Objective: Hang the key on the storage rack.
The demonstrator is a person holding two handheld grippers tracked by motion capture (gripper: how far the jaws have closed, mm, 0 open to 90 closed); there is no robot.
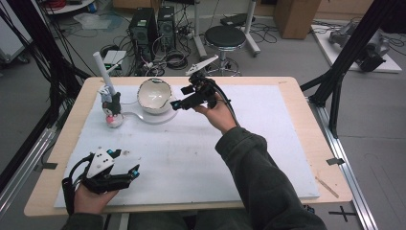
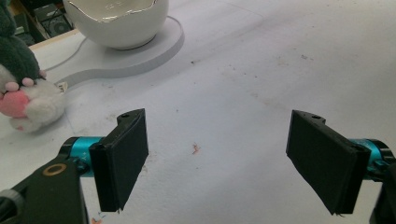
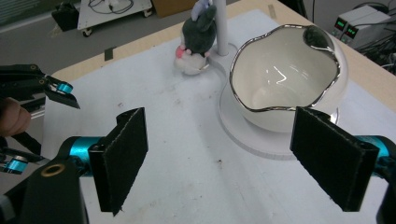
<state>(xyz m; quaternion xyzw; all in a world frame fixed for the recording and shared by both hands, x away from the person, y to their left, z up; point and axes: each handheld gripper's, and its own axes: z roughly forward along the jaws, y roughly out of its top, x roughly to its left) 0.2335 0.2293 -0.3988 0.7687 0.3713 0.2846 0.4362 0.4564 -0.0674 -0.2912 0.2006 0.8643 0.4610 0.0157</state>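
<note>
Approaching the glossy white eggshell-shaped ceramic bowl on its flat white stand, the right gripper hangs wide open and empty just beside the rim, next needing to straddle it; the left gripper rests open, well apart.

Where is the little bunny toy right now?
In the high view the bunny toy sits at the table's far left, at the foot of the white post, just left of the white bowl.
</note>
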